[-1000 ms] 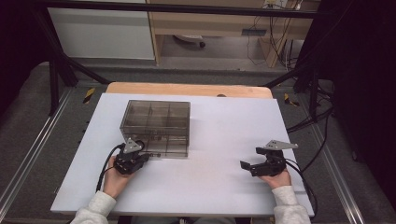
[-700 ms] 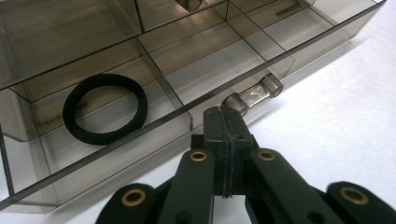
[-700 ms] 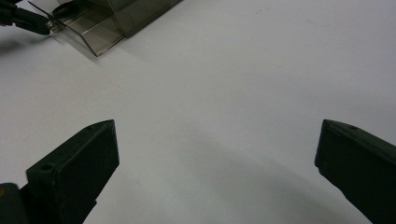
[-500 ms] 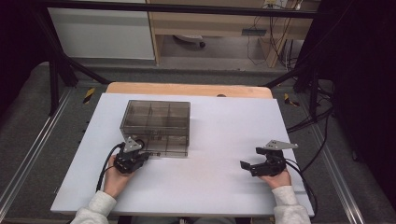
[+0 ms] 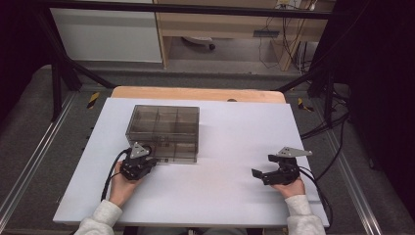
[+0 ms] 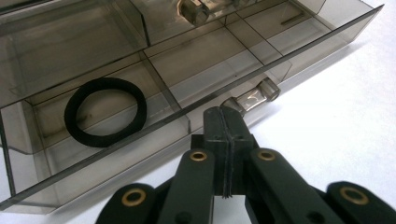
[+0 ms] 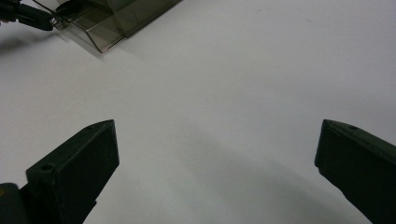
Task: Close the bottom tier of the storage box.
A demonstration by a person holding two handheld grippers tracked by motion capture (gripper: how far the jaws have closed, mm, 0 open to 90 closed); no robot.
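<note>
A smoky clear drawer box (image 5: 164, 132) stands on the white table top (image 5: 235, 127), left of centre. Its bottom drawer (image 6: 116, 154) is pulled out a little, and a black rubber ring (image 6: 105, 112) lies in one compartment. My left gripper (image 6: 224, 112) is at the drawer's front, its jaws pressed together on the end of the clear handle (image 6: 254, 95). In the high view the left gripper (image 5: 147, 159) sits at the box's near left corner. My right gripper (image 5: 263, 165) rests on the table at the right, jaws wide open, nothing between them (image 7: 215, 149).
A second clear knob (image 6: 194, 9) shows on the drawer above. A thin pin (image 6: 292, 18) lies in a far compartment. From the right gripper view the box (image 7: 116, 18) is far off at the upper left. A wooden table edge (image 5: 195, 93) lies behind the white top.
</note>
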